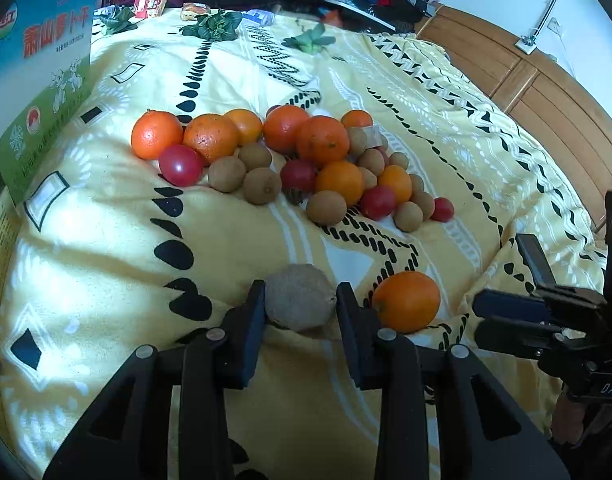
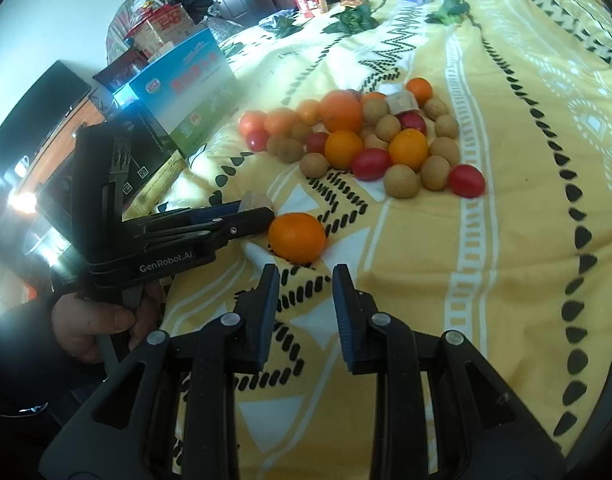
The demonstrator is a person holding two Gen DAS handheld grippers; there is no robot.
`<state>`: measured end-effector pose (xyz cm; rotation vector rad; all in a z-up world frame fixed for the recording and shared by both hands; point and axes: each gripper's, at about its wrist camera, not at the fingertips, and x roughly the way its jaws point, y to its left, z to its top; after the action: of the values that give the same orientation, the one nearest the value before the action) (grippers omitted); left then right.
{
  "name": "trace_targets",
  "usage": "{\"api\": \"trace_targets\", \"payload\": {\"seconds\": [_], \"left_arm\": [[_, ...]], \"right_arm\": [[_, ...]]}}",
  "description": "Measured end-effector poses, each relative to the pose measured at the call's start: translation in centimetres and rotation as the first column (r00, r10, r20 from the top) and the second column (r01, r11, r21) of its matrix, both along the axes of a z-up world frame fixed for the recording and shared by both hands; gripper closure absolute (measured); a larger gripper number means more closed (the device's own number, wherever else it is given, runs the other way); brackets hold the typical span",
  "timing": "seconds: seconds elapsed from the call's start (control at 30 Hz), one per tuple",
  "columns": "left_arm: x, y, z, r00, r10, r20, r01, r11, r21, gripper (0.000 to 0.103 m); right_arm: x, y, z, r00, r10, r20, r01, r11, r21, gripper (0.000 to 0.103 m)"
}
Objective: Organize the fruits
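Left gripper (image 1: 300, 306): I am clamping a fuzzy kiwi (image 1: 300, 300) low over the yellow bedspread (image 1: 106, 232), apart from the fruit pile (image 1: 290, 160) | right gripper (image 2: 302, 296): I am holding it parted and empty just short of a lone orange (image 2: 297, 237), presumably starting separate groups.
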<state>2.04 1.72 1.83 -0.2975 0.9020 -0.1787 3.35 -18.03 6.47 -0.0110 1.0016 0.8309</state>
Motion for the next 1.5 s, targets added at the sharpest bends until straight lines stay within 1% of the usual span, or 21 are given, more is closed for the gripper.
{"api": "trace_targets", "payload": {"seconds": [0.17, 0.23, 0.3, 0.37, 0.43, 0.47, 0.5, 0.53, 0.57, 0.73, 0.83, 0.87, 0.93, 0.97, 1.0, 1.07, 1.13, 1.2, 1.3, 1.37, 1.5], "left_arm": [[-1.1, 1.0, 1.5, 0.998, 0.049, 0.029, -0.048, 0.999, -0.006, 0.068], [-1.3, 1.4, 1.6, 0.998, 0.058, 0.023, -0.058, 0.998, -0.008, 0.068], [-1.6, 1.8, 1.5, 0.998, 0.068, 0.017, -0.068, 0.998, -0.007, 0.068], [-1.8, 2.1, 1.4, 0.997, 0.074, 0.009, -0.074, 0.997, -0.013, 0.068], [-2.1, 2.4, 1.3, 0.997, 0.08, 0.006, -0.079, 0.997, -0.02, 0.068], [-2.2, 2.4, 1.3, 0.997, 0.082, 0.006, -0.082, 0.996, -0.023, 0.068], [-2.3, 2.5, 1.4, 0.996, 0.085, 0.007, -0.085, 0.996, -0.025, 0.068], [-2.5, 2.5, 1.6, 0.996, 0.088, 0.009, -0.088, 0.996, -0.027, 0.068], [-2.6, 2.6, 1.8, 0.996, 0.09, 0.011, -0.089, 0.996, -0.029, 0.068], [-3.6, 3.5, 3.9, 0.992, 0.114, 0.053, -0.112, 0.993, -0.038, 0.068], [-4.7, 4.4, 6.1, 0.986, 0.136, 0.101, -0.132, 0.99, -0.046, 0.068], [-5.0, 4.7, 6.7, 0.983, 0.142, 0.116, -0.137, 0.989, -0.047, 0.068], [-5.8, 5.6, 8.4, 0.976, 0.16, 0.147, -0.155, 0.987, -0.048, 0.068], [-6.3, 6.1, 9.2, 0.972, 0.17, 0.163, -0.163, 0.985, -0.051, 0.068], [-6.8, 6.6, 10.0, 0.967, 0.179, 0.184, -0.171, 0.984, -0.055, 0.068], [-7.8, 7.7, 11.6, 0.955, 0.199, 0.219, -0.193, 0.98, -0.048, 0.068], [-8.9, 8.9, 12.6, 0.947, 0.22, 0.234, -0.215, 0.975, -0.047, 0.068], [-10.0, 10.1, 13.1, 0.94, 0.243, 0.238, -0.238, 0.97, -0.05, 0.068], [-11.3, 11.1, 13.1, 0.938, 0.255, 0.235, -0.25, 0.967, -0.051, 0.068], [-11.6, 10.9, 12.7, 0.942, 0.251, 0.225, -0.244, 0.968, -0.056, 0.068], [-11.9, 10.2, 11.9, 0.952, 0.231, 0.202, -0.223, 0.973, -0.064, 0.068]], "right_arm": [[1.2, 2.3, -0.5, 0.999, 0.028, 0.039, -0.025, 0.998, -0.058, 0.075], [1.7, 3.2, -1.0, 0.999, 0.034, 0.032, -0.032, 0.997, -0.076, 0.072], [1.9, 3.9, -1.5, 0.999, 0.042, 0.025, -0.04, 0.996, -0.085, 0.048], [1.8, 4.3, -1.9, 0.999, 0.046, 0.02, -0.044, 0.995, -0.087, 0.041], [1.8, 4.7, -2.4, 0.999, 0.048, 0.018, -0.046, 0.994, -0.101, 0.041], [1.8, 4.8, -2.4, 0.999, 0.049, 0.022, -0.047, 0.994, -0.102, 0.042], [1.8, 4.9, -2.5, 0.998, 0.049, 0.028, -0.046, 0.993, -0.105, 0.045], [1.8, 4.9, -2.5, 0.998, 0.048, 0.033, -0.044, 0.993, -0.11, 0.05], [1.8, 4.9, -2.4, 0.998, 0.043, 0.038, -0.038, 0.992, -0.117, 0.06], [1.0, 4.6, -1.0, 0.997, 0.028, 0.073, -0.02, 0.994, -0.112, 0.062], [0.4, 4.2, 1.1, 0.995, 0.003, 0.096, 0.004, 0.997, -0.077, 0.062], [0.3, 3.9, 1.9, 0.995, -0.004, 0.097, 0.009, 0.999, -0.049, 0.065], [0.0, 3.7, 4.0, 0.993, -0.017, 0.114, 0.018, 1.0, -0.001, 0.065], [-0.3, 3.9, 5.2, 0.991, -0.024, 0.129, 0.022, 1.0, 0.017, 0.067], [-0.6, 4.1, 6.2, 0.99, -0.024, 0.141, 0.019, 0.999, 0.034, 0.074], [-1.4, 5.2, 8.4, 0.979, -0.009, 0.205, 0.002, 0.999, 0.034, 0.076], [-1.7, 6.3, 9.6, 0.967, 0.025, 0.255, -0.025, 1.0, -0.002, 0.076], [-0.9, 6.6, 9.2, 0.963, 0.032, 0.267, -0.018, 0.998, -0.055, 0.075], [1.8, 5.1, 5.7, 0.993, -0.028, 0.118, 0.041, 0.993, -0.11, 0.075], [2.3, 4.4, 3.2, 0.997, -0.063, 0.037, 0.068, 0.988, -0.141, 0.075], [0.5, 5.2, 1.3, 1.0, -0.017, 0.016, 0.019, 0.988, -0.155, 0.075]]}}
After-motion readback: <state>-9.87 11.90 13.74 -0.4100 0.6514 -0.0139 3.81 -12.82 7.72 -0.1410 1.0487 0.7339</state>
